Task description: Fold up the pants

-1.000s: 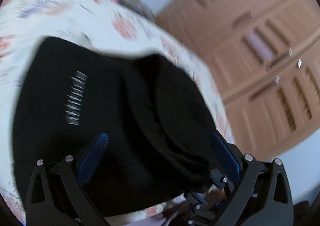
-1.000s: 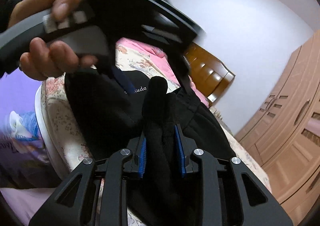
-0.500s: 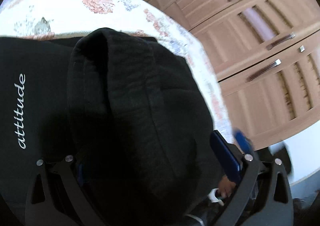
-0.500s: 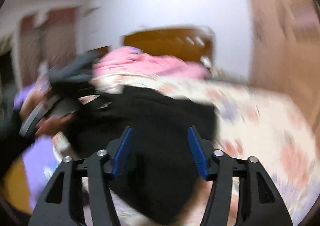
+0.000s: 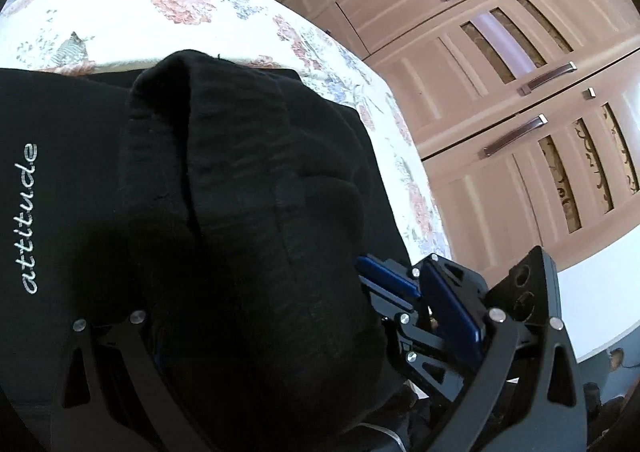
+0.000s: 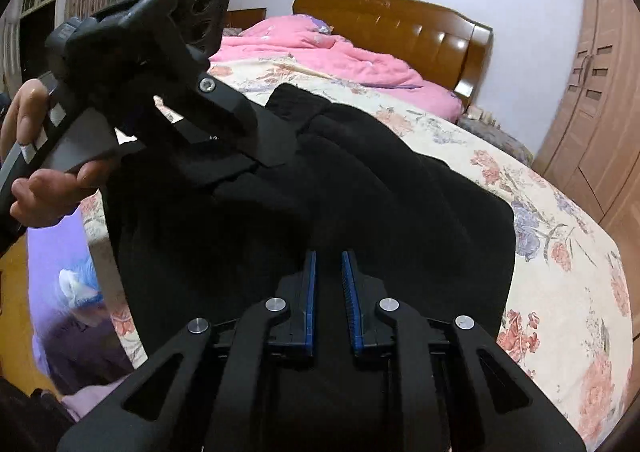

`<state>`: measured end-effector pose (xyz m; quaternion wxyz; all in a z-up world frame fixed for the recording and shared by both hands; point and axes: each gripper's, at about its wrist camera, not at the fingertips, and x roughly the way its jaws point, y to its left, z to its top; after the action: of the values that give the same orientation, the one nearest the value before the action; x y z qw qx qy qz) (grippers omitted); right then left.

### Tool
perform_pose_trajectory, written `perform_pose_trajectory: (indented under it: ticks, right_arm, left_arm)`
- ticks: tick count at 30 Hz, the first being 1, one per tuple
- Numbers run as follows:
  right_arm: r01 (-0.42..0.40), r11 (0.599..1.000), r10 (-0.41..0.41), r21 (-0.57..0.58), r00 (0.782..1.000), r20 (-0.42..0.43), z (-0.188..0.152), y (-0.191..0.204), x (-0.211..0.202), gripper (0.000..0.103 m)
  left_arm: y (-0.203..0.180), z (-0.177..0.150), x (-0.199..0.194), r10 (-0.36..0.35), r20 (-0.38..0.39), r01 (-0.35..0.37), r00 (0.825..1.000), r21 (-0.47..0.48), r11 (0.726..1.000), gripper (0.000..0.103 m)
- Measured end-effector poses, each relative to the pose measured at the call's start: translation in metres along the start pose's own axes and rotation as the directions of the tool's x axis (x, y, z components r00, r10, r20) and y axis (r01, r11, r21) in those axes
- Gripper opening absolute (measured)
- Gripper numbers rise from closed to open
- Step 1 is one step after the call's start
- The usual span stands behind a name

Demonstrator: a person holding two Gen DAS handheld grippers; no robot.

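Note:
Black pants (image 5: pixel 224 180) with the white word "attitude" lie bunched on the flowered bedspread (image 5: pixel 120 12). A thick fold of them lies across my left gripper (image 5: pixel 304 316) and hides its left finger. The right pad (image 5: pixel 452 304) stands clear of the cloth, so the jaws are wide. In the right wrist view a hand (image 6: pixel 44 180) holds that gripper over the pants (image 6: pixel 400 204). My right gripper (image 6: pixel 330 272) is low over the near part of the pants. Its jaws are closing to a narrow gap. Only dark cloth shows in the gap, with no fold raised between the pads.
A pink quilt (image 6: pixel 328 56) and a wooden headboard (image 6: pixel 420 32) are at the far end of the bed. Wooden wardrobe doors (image 5: pixel 520 92) run along the right side. The bed's near edge drops to the floor on the left (image 6: pixel 48 252).
My right gripper let go of the fold it held, swung right along the bed and narrowed again. The left gripper settled lower, and the pants fold now covers its left finger.

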<state>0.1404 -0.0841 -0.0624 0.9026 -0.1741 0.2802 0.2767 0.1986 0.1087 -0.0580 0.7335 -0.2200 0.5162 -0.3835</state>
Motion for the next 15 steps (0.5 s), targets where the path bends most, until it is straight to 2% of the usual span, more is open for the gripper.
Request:
perform_pose_trajectory:
  ticks: [2, 4, 8, 10, 12, 15]
  right_arm:
    - [0.041, 0.998, -0.041, -0.039, 0.999, -0.007, 0.002, 0.01, -0.002, 0.021]
    - [0.058, 0.997, -0.058, -0.045, 0.998, 0.016, 0.009, 0.021, -0.005, 0.021]
    - [-0.021, 0.993, 0.013, 0.113, 0.998, 0.067, 0.011, 0.005, -0.014, 0.022]
    - [0.014, 0.996, -0.016, 0.086, 1.0, 0.023, 0.013, 0.009, -0.006, 0.022]
    - [0.037, 0.998, -0.035, 0.053, 0.998, -0.043, 0.017, 0.013, 0.006, 0.022]
    - [0.058, 0.998, -0.055, 0.033, 0.994, -0.092, 0.032, 0.018, 0.014, 0.023]
  left_arm:
    - [0.003, 0.004, 0.002, -0.023, -0.003, 0.023, 1.0, -0.009, 1.0, 0.101]
    - [0.011, 0.006, -0.002, -0.089, 0.016, 0.089, 0.996, -0.043, 0.995, 0.101]
    - [0.027, 0.006, -0.019, -0.215, 0.086, 0.223, 0.973, -0.098, 0.97, 0.101]
    - [0.035, 0.003, -0.026, -0.25, 0.1, 0.26, 0.963, -0.108, 0.96, 0.101]
    - [0.039, 0.003, -0.029, -0.262, 0.099, 0.272, 0.96, -0.109, 0.956, 0.101]
    - [0.043, 0.003, -0.036, -0.277, 0.105, 0.288, 0.955, -0.108, 0.952, 0.101]
